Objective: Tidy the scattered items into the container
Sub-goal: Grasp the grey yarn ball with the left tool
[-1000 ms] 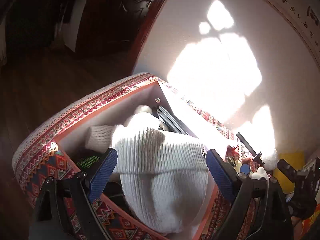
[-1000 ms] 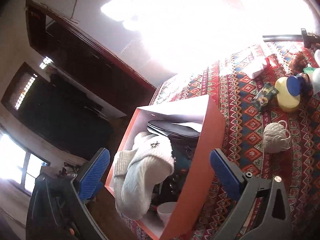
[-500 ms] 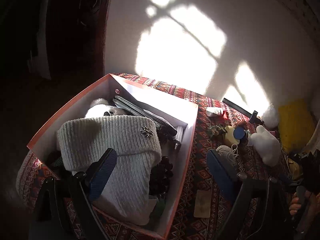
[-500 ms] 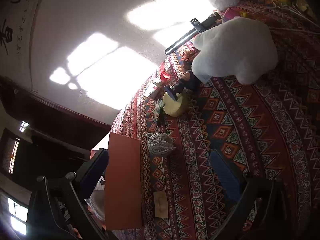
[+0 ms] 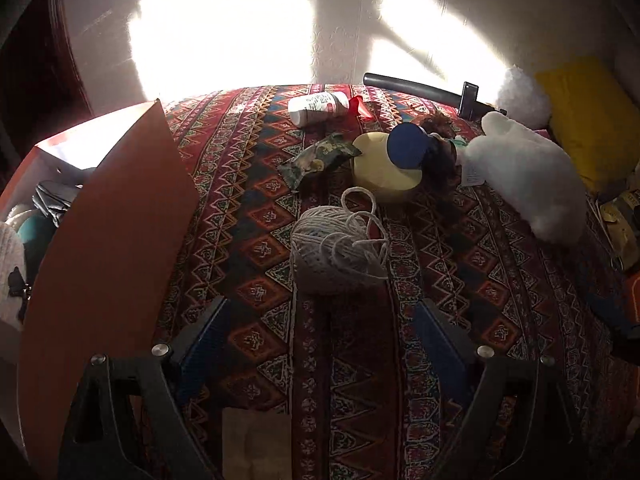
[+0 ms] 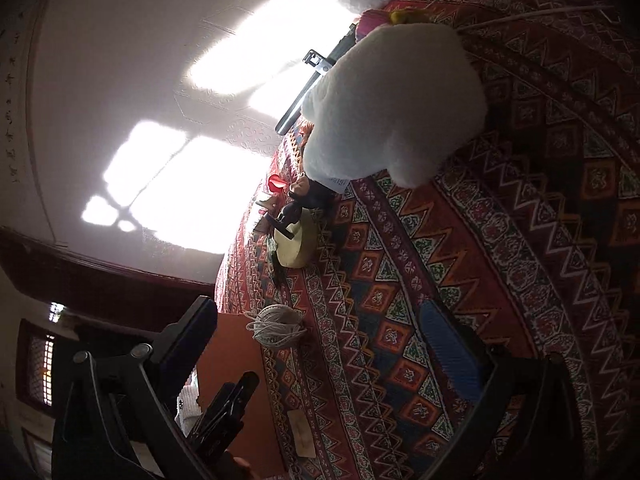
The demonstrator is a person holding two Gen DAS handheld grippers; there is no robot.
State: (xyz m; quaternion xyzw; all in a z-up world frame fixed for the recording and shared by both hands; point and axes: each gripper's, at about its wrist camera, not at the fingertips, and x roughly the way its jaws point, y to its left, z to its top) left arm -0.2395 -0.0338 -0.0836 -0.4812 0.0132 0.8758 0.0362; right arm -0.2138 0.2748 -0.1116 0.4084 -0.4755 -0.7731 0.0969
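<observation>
Fingers first: both grippers are spread wide with nothing between the blue pads, the left gripper (image 5: pixel 320 344) hovering over the patterned tablecloth (image 5: pixel 460 280) and the right gripper (image 6: pixel 320 344) tilted over the same cloth from another angle. Biggest thing on the table is the orange box (image 5: pixel 104 248) on the left, already holding a white knit piece (image 5: pixel 8 264), some dark flat stuff and a teal thing I can't make out. Next in size is the white plush toy (image 5: pixel 528 180) on the right, well apart from the box, with a yellow cushion (image 5: pixel 592 120) behind it by the wall. Then comes the ball of white twine (image 5: pixel 336 252), sitting just ahead of the left gripper and roughly centred between its fingers, loose loops trailing off the top; from the right wrist view the same twine (image 6: pixel 276 328) sits just beside the box wall. Beyond it there's a round pale yellow container (image 5: pixel 380 172) with a blue disc (image 5: pixel 408 146) leaning on it and something dark brown and fuzzy (image 5: pixel 440 152) touching that. A black rod with a clamp (image 5: pixel 424 90) lies along the far edge. A white bottle with a red cap (image 5: pixel 320 108) lies on its side near it, and a camo-print wrapper (image 5: pixel 316 158) rests just beside the yellow container. Smallest: a tan card (image 5: pixel 256 444) flat on the cloth near the left gripper.
</observation>
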